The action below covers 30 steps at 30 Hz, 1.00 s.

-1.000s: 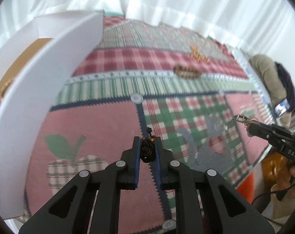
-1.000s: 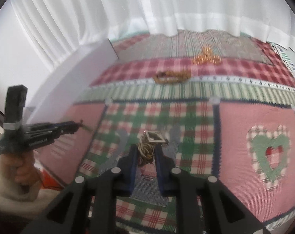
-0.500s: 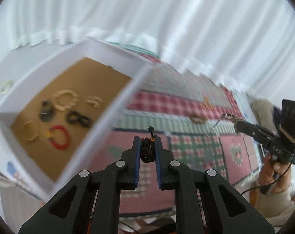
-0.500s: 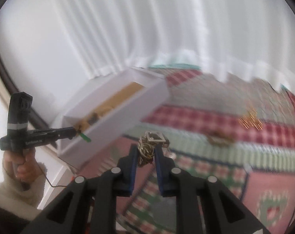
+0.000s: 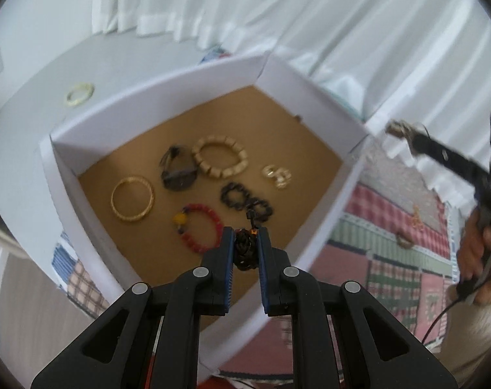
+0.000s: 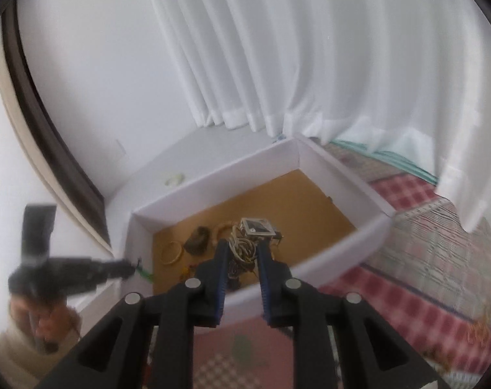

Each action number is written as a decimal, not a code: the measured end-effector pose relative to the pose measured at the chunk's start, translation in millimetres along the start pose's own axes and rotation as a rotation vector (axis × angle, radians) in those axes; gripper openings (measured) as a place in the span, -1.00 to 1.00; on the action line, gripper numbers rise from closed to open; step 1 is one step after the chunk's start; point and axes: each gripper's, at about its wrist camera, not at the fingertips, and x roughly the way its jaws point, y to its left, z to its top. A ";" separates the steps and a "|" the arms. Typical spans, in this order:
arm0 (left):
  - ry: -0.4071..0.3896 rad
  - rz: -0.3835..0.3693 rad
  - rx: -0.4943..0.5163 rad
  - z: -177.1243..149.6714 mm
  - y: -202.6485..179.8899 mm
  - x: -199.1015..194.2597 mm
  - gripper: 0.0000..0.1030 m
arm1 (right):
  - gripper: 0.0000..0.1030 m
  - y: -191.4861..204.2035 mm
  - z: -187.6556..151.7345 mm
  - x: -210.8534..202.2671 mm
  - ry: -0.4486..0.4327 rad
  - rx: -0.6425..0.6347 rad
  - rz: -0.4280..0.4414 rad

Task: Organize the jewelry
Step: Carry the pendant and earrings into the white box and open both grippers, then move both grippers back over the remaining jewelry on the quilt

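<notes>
My left gripper (image 5: 245, 240) is shut on a black braided bracelet (image 5: 244, 249) and holds it above the near side of a white box (image 5: 154, 97) with a brown floor. Inside lie a gold bangle (image 5: 132, 198), a red bead bracelet (image 5: 198, 227), a beige block bracelet (image 5: 220, 157), a black chain bracelet (image 5: 247, 201), a dark piece (image 5: 178, 171) and gold earrings (image 5: 277, 175). My right gripper (image 6: 242, 249) is shut on a gold chain necklace with a square pendant (image 6: 256, 227), over the same box (image 6: 213, 191).
A patchwork checked cloth (image 5: 394, 259) covers the table to the right of the box, with two gold pieces (image 5: 405, 241) lying on it. A pale ring (image 5: 80, 94) lies on the white surface behind the box. White curtains (image 6: 310, 64) hang behind.
Both grippers have swung left from over the cloth to above the open box, each keeping hold of its piece. The box interior has come fully into view.
</notes>
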 end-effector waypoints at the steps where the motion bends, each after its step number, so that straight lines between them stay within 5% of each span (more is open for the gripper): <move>1: 0.013 0.004 -0.007 -0.8 3.1 6.7 -0.77 | -0.65 -2.5 5.1 16.1 0.023 0.003 -0.007; 8: 0.090 0.010 -0.019 -10.2 11.2 35.6 -0.76 | -0.65 -28.8 15.7 108.2 0.193 0.000 -0.095; 15: 0.139 0.040 -0.014 -14.4 12.3 65.0 -0.74 | -0.60 -45.9 9.7 150.2 0.237 0.017 -0.159; 17: 0.147 0.072 -0.016 -15.5 12.7 67.5 -0.42 | -0.47 -47.7 10.2 151.0 0.230 0.015 -0.190; 18: 0.142 0.083 -0.026 -15.4 13.8 65.9 -0.25 | -0.09 -50.0 11.0 147.7 0.223 0.023 -0.197; 19: 0.122 0.088 -0.032 -15.1 14.5 61.8 -0.03 | 0.05 -52.6 13.1 139.7 0.195 0.039 -0.206; 25: 0.010 0.094 -0.037 -11.9 7.4 27.6 0.25 | 0.22 -43.4 18.8 77.2 0.058 0.028 -0.275; 27: -0.024 0.085 -0.020 -14.8 -2.5 17.0 0.35 | 0.48 -34.0 6.7 51.1 0.015 0.015 -0.309; 30: -0.061 0.074 0.025 -24.7 -25.1 5.9 0.47 | 0.51 -22.0 -22.1 22.6 -0.012 -0.006 -0.337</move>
